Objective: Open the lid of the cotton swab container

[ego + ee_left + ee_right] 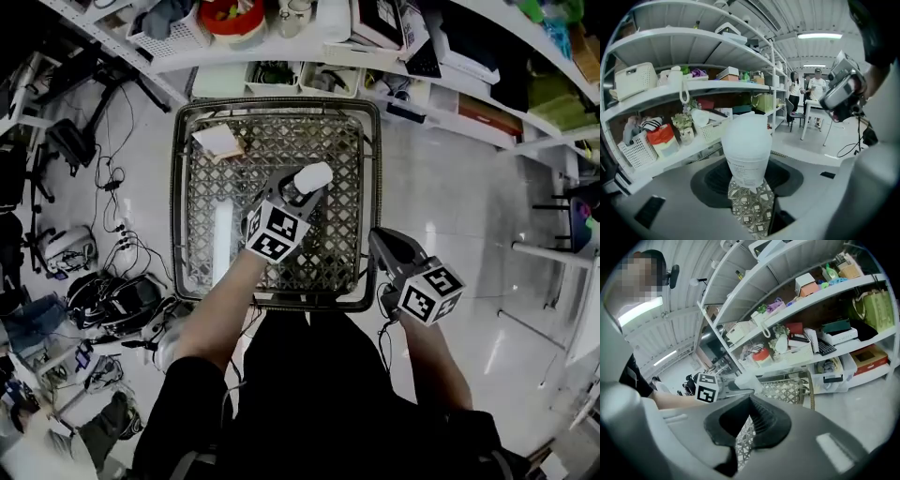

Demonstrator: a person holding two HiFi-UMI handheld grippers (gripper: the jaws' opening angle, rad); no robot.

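The left gripper (748, 180) is clamping wide-set jaws on the labelled base of the frosted white plastic cotton swab container (746, 140) above the metal wire-mesh basket (330, 258). The right gripper (380, 240) is hovering closed and empty. Probably light, stiff and slippery, so the lid's rim is looking the best hold.

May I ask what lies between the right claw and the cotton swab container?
Nothing between right claw and container; head view shows only mesh table below.

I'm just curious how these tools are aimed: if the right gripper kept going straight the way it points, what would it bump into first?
Probably the mesh table: the shut right gripper aims slightly downward at its near right part. Depth is hard to judge here.
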